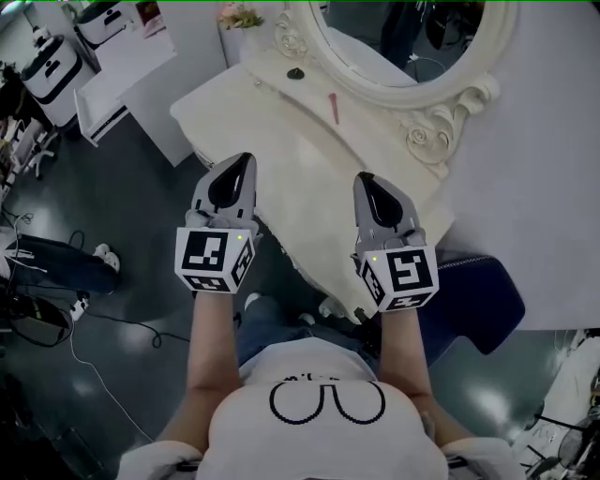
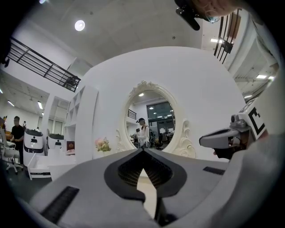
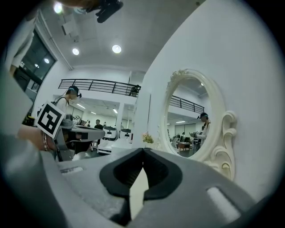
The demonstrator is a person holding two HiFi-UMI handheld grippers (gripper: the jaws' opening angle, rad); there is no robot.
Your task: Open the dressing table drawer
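The cream dressing table (image 1: 281, 150) with its oval carved mirror (image 1: 487, 56) stands in front of me in the head view. Its drawer front lies under the tabletop's near edge (image 1: 309, 272) and is mostly hidden from above. My left gripper (image 1: 247, 159) hovers level over the table's front left part, shut and holding nothing. My right gripper (image 1: 363, 178) hovers beside it over the front right part, also shut and empty. In the left gripper view the jaws (image 2: 143, 150) meet toward the mirror (image 2: 151, 118). In the right gripper view the tips (image 3: 143, 149) touch too.
On the tabletop lie a small dark object (image 1: 295, 73) and a pink item (image 1: 335, 106), with flowers (image 1: 239, 16) at the back. A blue stool (image 1: 478, 300) stands at the right. White cabinets (image 1: 103, 84) and floor cables (image 1: 84, 347) are at the left.
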